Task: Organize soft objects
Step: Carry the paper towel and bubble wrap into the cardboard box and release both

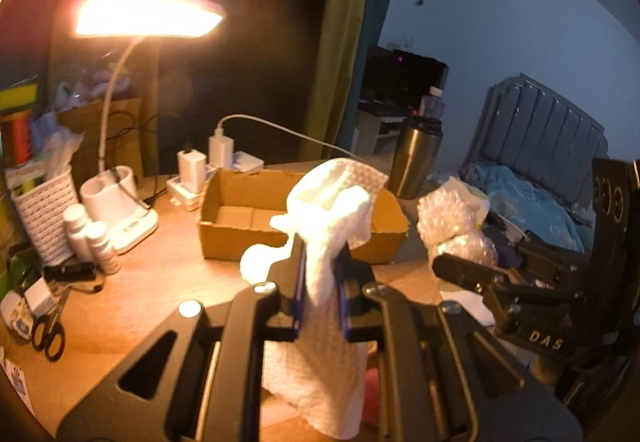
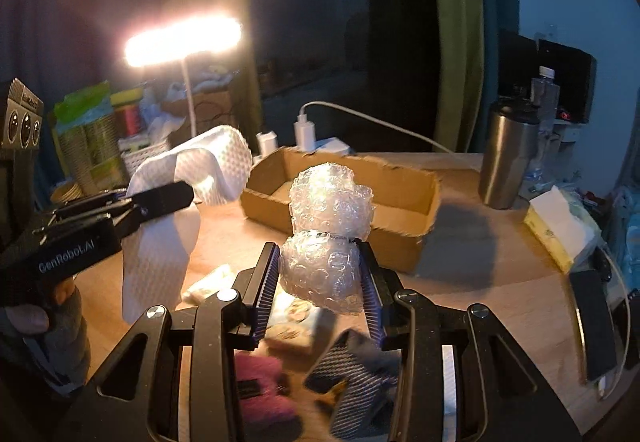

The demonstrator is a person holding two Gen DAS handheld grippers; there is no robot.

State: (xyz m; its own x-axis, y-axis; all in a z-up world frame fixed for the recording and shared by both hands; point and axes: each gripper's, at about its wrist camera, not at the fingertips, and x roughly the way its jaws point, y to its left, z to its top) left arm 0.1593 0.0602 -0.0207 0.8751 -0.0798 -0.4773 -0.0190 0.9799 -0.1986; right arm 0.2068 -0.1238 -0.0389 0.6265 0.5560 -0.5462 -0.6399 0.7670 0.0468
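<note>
My left gripper (image 1: 320,274) is shut on a white waffle-textured cloth (image 1: 320,226), which hangs above the wooden desk (image 1: 160,282) just in front of the open cardboard box (image 1: 224,230). The same cloth (image 2: 160,250) and left gripper (image 2: 176,194) appear at the left in the right wrist view. My right gripper (image 2: 320,270) is shut on a wad of clear bubble wrap (image 2: 324,234), lifted off the desk before the cardboard box (image 2: 400,242). In the left wrist view the bubble wrap (image 1: 452,226) and right gripper (image 1: 460,266) sit to the right.
A lit desk lamp (image 1: 148,14) with a white base, bottles (image 1: 96,242), scissors (image 1: 48,330) and chargers (image 1: 220,154) crowd the left and back. A steel tumbler (image 2: 508,158), tissue pack (image 2: 560,226) and phone (image 2: 592,326) stand right. Pink and striped soft items (image 2: 352,374) lie below the right gripper.
</note>
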